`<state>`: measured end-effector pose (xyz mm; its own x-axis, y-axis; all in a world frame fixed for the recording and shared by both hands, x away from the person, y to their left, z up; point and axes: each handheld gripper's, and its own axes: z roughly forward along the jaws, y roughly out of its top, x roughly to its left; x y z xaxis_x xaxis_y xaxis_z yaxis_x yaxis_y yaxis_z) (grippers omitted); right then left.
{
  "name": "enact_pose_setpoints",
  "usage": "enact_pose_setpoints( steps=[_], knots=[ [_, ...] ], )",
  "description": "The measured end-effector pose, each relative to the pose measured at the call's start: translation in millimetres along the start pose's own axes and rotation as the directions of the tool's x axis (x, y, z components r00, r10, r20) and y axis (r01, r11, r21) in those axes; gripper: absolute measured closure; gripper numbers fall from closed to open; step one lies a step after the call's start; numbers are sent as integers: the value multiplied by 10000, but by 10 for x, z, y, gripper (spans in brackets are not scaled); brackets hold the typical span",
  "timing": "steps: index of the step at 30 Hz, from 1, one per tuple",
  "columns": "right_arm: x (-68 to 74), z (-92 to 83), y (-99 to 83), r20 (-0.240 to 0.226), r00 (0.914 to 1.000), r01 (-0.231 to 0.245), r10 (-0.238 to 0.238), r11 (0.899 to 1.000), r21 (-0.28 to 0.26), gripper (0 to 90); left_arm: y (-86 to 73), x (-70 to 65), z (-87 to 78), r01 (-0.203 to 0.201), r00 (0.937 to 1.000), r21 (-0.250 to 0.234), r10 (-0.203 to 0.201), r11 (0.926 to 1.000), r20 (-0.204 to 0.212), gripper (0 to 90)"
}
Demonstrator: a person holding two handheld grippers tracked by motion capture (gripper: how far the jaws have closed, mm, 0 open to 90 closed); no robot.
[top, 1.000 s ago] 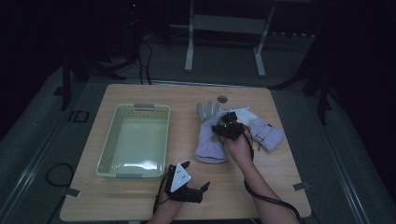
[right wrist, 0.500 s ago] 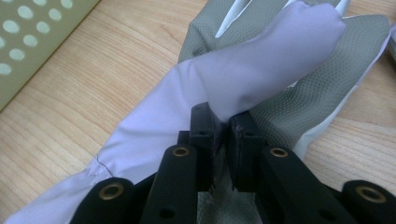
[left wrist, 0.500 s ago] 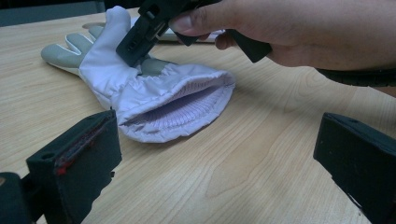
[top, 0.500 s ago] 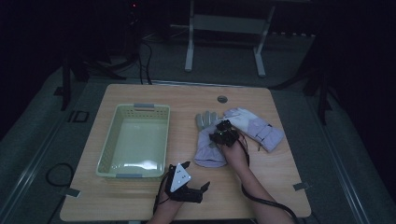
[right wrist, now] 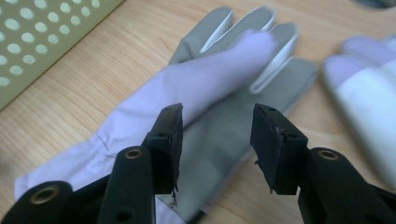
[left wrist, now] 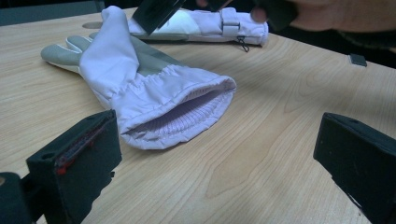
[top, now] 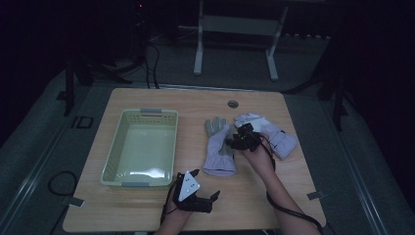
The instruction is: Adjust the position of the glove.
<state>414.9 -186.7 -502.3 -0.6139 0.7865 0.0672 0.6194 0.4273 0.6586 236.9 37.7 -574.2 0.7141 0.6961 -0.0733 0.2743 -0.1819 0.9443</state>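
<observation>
Dark room, pale wooden surface. Over the near glove the right gripper hangs with its jaws parted and empty, just above the grey palm. I judge a pick-up is starting: next, lower and pinch the fabric. Beyond lie the second glove and green basket. The left gripper rests released near the front edge

two gloves, one basket, two tools
</observation>
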Motion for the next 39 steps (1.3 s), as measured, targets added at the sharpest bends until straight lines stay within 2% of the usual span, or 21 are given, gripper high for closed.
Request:
enact_pose_setpoints(
  steps=[1, 5, 9, 15, 16, 17, 18, 22, 23, 25, 27, 30, 34, 36, 37, 39],
  knots=[
    [-32, -35, -2, 108, 9997, 212, -211, 9998, -54, 532, 0, 0, 0, -18, 10000, -8, 18, 10000, 9, 10],
    [-178, -178, -14, 394, 9979, 527, -523, 9986, -103, 515, 1, -1, 2, 0, 10000, 9, 0, 10000, 14, 10],
    [-380, -323, -36, 229, 9991, 362, -354, 9987, -368, 501, 1, 1, 3, 31, 10000, 12, -31, 10000, -1, 10],
    [-720, -445, -108, 432, 9987, 291, -269, 9983, -511, 470, 1, 2, 1, 20, 10000, 2, -20, 10000, 16, 11],
    [-720, -445, -108, 432, 9987, 291, -269, 9983, -511, 470, 1, 2, 1, 20, 10000, 2, -20, 10000, 16, 10],
    [-782, -458, -124, 400, 9990, 232, -210, 9982, -544, 470, 1, 2, 1, 20, 10000, 2, -20, 10000, 16, 10],
    [-928, -483, -162, 518, 9985, 211, -186, 9986, -493, 472, 0, 5, 0, 57, 10000, 3, -57, 10000, 25, 10],
    [-1151, -519, -211, 746, 9971, 162, -128, 9989, -451, 481, 0, 6, 1, 82, 10000, 8, -82, 10000, 19, 11],
    [-1151, -519, -211, 746, 9971, 162, -128, 9989, -451, 481, 0, 6, 1, 82, 10000, 8, -82, 10000, 19, 11],
    [-1297, -527, -233, 792, 9969, 49, -26, 9996, -294, 492, 1, 7, 1, 90, 10000, 10, -90, 10000, 15, 10],
    [-1371, -517, -246, 881, 9961, -44, 62, 9998, -203, 493, 1, 8, 1, 88, 10000, 20, -88, 10000, 14, 11],
    [-1422, -493, -263, 793, 9968, -47, 60, 9999, -163, 493, 1, 12, 0, 106, 9999, 28, -106, 9999, 21, 11],
    [-1508, -381, -292, 933, 9956, -130, 127, 9999, 29, 501, 1, 13, 0, 124, 9999, 27, -124, 9999, 22, 10],
    [-1549, -302, -304, 1057, 9944, -15, -14, 9996, 272, 501, 1, 14, 0, 151, 9999, 11, -151, 9999, 19, 10],
    [-1586, -243, -316, 868, 9962, 72, -100, 9994, 329, 490, 1, 15, 1, 164, 9999, 3, -164, 9999, 27, 10],
    [-1622, -175, -332, 801, 9964, 234, -271, 9986, 464, 488, 1, 17, 1, 172, 9998, 5, -172, 9999, 29, 11]
  ],
)
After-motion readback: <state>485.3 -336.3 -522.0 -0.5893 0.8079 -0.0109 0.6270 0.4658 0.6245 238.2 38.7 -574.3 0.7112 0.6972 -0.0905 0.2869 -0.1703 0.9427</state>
